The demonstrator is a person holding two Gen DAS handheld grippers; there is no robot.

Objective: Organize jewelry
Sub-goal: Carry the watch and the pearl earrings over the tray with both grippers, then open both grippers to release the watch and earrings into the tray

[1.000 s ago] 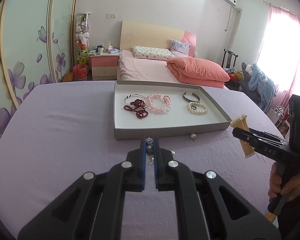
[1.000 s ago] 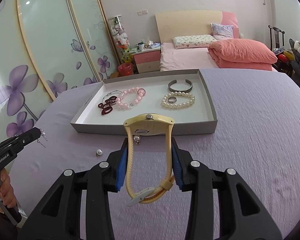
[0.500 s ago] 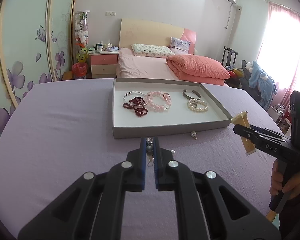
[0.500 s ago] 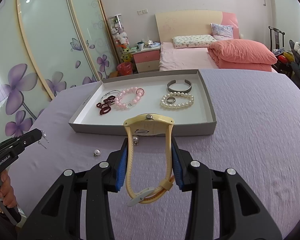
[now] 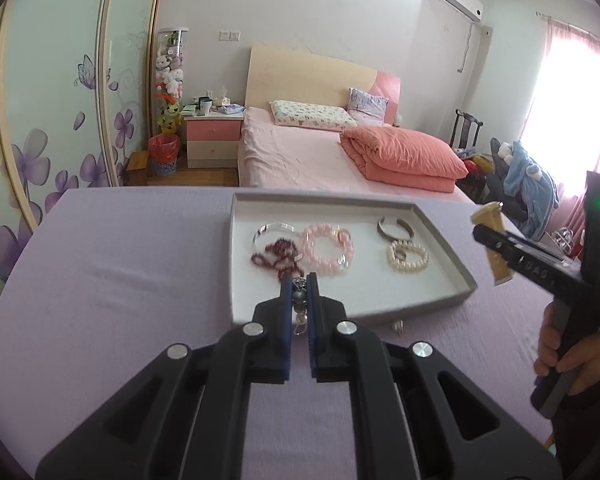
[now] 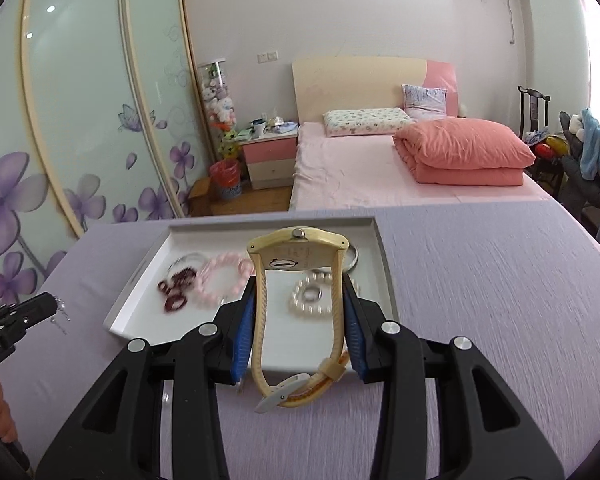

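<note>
The small silver earring with a dark bead (image 5: 299,297) was largely hidden between the blue pads of the left gripper (image 5: 299,280), so that its shape could hardly be made out; only a dangling glint of it was seen in the right wrist view, at the tip of the left gripper (image 6: 54,305). That gripper was nearly closed, pinching the earring, and was held above the near left part of the shallow white cardboard tray (image 5: 448,254) on the lilac tablecloth (image 5: 112,264). Within the tray, from left to right, a clear bangle (image 5: 274,230), a dark red bead bracelet (image 5: 276,258), a pink bead bracelet (image 5: 327,249), a grey metal cuff (image 5: 396,227) and a white pearl bracelet (image 5: 407,256) with a ring lying inside it were laid. A small pearl-like item (image 5: 398,325) just beside the tray's near wall was too blurred to be identified. Further right, the right gripper (image 6: 298,300) was held level above the tray's near edge, gripped from below by the right hand (image 5: 568,354), which was partly cut off by the frame edge. Its jaws were set moderately wide and were closed on the strap of the cream yellow wristwatch (image 6: 298,258), whose case stood upright beyond the fingertips and hid part of the cuff behind it.
</note>
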